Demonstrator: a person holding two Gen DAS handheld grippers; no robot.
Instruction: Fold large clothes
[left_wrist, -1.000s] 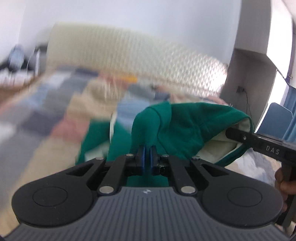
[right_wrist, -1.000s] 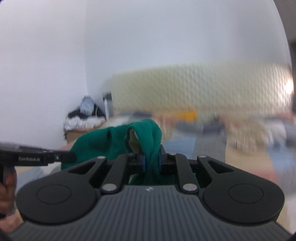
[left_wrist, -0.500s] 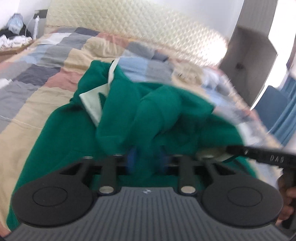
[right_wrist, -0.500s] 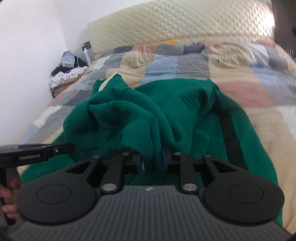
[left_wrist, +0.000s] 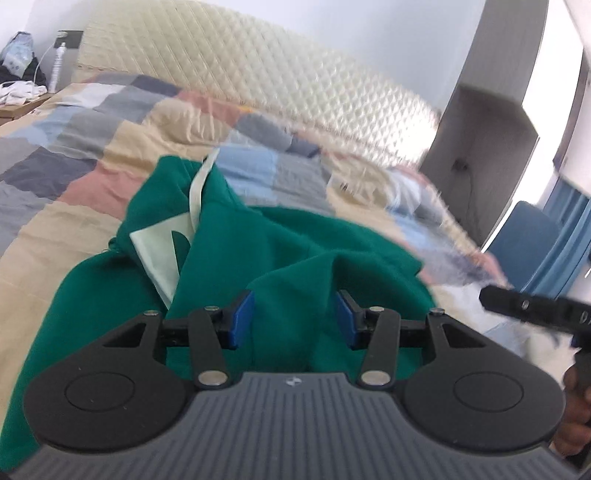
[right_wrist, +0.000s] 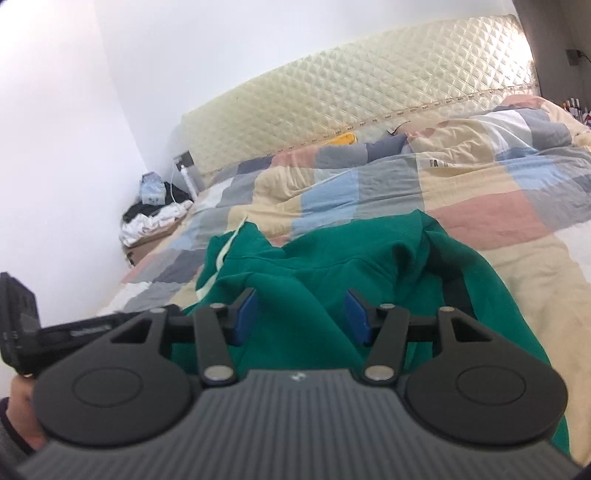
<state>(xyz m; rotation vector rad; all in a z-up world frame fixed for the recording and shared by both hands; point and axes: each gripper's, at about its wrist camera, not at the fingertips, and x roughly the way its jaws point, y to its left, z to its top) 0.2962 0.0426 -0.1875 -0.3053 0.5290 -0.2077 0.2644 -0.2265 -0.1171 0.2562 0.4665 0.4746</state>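
- Right wrist view shows the bed (right_wrist: 517, 258) filling most of the scene, covered by a patchwork quilt (right_wrist: 332, 192) of beige, blue, grey and pink squares, with a cream quilted headboard (right_wrist: 369, 99) behind it.
- Spread on the quilt, near the foot of the bed, lies the green garment (right_wrist: 332, 280), a large sweatshirt-like piece; it is rumpled, with a raised fold across its middle and a pale lining (left_wrist: 162, 254) turned out at the far left end.
- By its look the cloth is thick, soft and limp: likely light enough to lift, but it will sag and bunch, so I would judge that a hold on a hem or a sleeve edge, taken at two well-separated points, keeps it flat best.
- Left gripper (left_wrist: 291, 319) hovers just above the garment's near edge, its blue pads (left_wrist: 242, 319) spread wide with cloth showing between them but nothing pinched.
- Right gripper (right_wrist: 301, 319) is likewise low over the green cloth, fingers parted and gripping nothing.
- A blue chair (left_wrist: 524, 243) stands beside the bed at the right, well apart from the work.
- A heap of clothes (right_wrist: 155, 218) sits on a low stand at the far left corner, also out of the way.
- A small yellow object (right_wrist: 341, 139) lies by the headboard; too far to identify.
- Nothing rests on the garment itself, so only its own wrinkles hinder a clean fold.
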